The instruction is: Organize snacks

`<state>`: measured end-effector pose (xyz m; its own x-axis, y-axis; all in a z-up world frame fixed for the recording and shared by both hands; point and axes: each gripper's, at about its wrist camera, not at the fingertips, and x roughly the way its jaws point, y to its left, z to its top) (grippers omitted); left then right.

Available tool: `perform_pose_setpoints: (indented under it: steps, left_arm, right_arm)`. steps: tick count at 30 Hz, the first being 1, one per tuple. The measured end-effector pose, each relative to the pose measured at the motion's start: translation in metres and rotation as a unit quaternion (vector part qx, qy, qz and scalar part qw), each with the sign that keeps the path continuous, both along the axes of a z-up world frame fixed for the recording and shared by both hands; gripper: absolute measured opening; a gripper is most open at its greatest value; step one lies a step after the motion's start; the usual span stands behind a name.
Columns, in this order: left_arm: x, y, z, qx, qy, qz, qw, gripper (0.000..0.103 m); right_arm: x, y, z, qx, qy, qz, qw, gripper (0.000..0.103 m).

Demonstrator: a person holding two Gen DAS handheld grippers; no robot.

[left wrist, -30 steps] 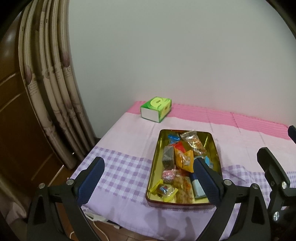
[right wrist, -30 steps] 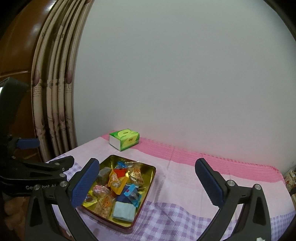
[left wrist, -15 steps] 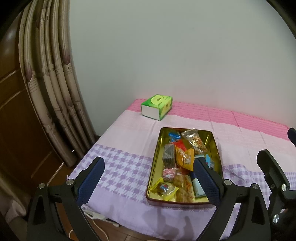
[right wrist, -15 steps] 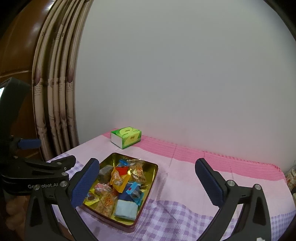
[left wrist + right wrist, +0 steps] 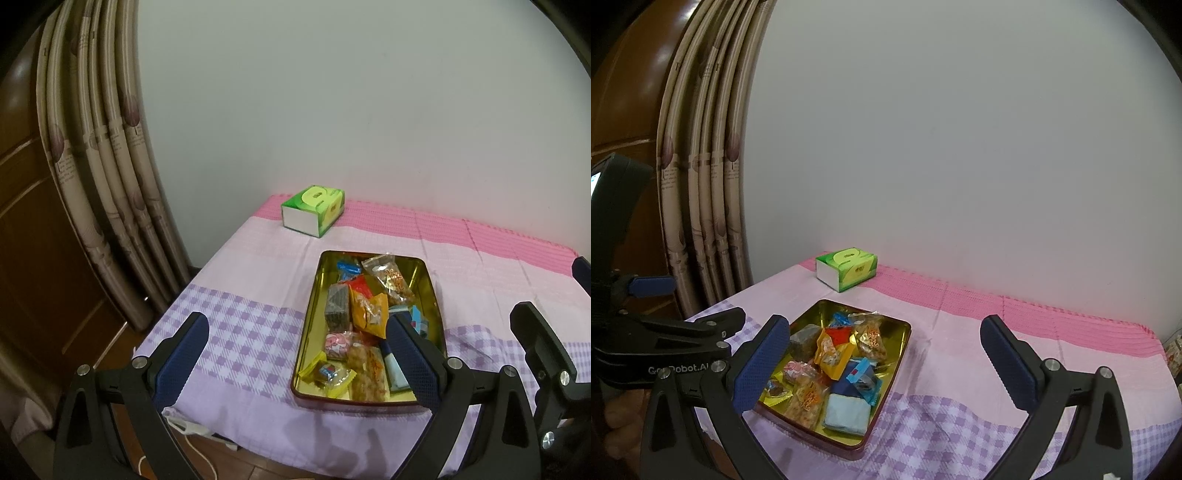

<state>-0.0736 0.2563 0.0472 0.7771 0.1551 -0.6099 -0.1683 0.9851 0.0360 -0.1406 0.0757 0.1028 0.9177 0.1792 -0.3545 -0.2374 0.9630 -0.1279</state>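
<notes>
A gold rectangular tin [image 5: 313,306] [image 5: 897,354] lies on the pink and purple checked tablecloth [image 5: 240,332], near its front edge. Several wrapped snacks fill it: an orange packet [image 5: 365,312] [image 5: 831,352], a clear bag of nuts [image 5: 391,277], a dark grey bar [image 5: 337,308], a pale blue packet [image 5: 847,411]. My left gripper [image 5: 295,362] hangs open above the table's front edge, its right finger in front of the tin. My right gripper [image 5: 882,365] is open too, held above the tin's right side with nothing between its fingers.
A green tissue box [image 5: 314,209] [image 5: 847,268] stands at the back of the table by the white wall. Beige curtains [image 5: 103,177] and a wooden door hang to the left. A white cable [image 5: 192,443] lies on the floor below the table edge.
Both grippers have drawn back and risen slightly, so the tin and tissue box sit a little lower and farther in both views. Neither gripper's opening has changed.
</notes>
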Motion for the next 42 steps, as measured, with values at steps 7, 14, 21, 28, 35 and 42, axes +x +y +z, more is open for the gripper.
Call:
perform_pose_setpoints:
  steps: [7, 14, 21, 28, 35, 42]
  left_arm:
    - [-0.0009, 0.0005, -0.0002, 0.001, 0.002, 0.0, 1.0, 0.096]
    - [-0.0023, 0.002, -0.0023, 0.0, 0.005, 0.002, 1.0, 0.096]
    - [-0.0018, 0.0023, -0.0022, 0.0, 0.005, 0.002, 1.0, 0.096]
    - [-0.0022, 0.0031, -0.0027, 0.0, 0.006, 0.003, 1.0, 0.096]
    - [-0.0031, 0.004, -0.0032, 0.0, 0.007, 0.004, 1.0, 0.096]
    - [-0.0067, 0.0072, -0.0033, -0.003, 0.007, 0.011, 0.9999, 0.096]
  right_arm:
    - [0.0016, 0.0013, -0.0013, -0.002, 0.004, 0.002, 1.0, 0.103]
    - [0.0017, 0.0013, -0.0018, -0.002, 0.006, 0.003, 1.0, 0.103]
    - [0.0022, 0.0009, -0.0012, -0.001, 0.007, 0.003, 1.0, 0.103]
    - [0.002, 0.0006, -0.0012, 0.0, 0.008, 0.003, 1.0, 0.103]
    - [0.0021, 0.0007, -0.0009, -0.001, 0.007, 0.003, 1.0, 0.103]
    - [0.0032, 0.0015, -0.0006, -0.003, 0.008, 0.0, 1.0, 0.103]
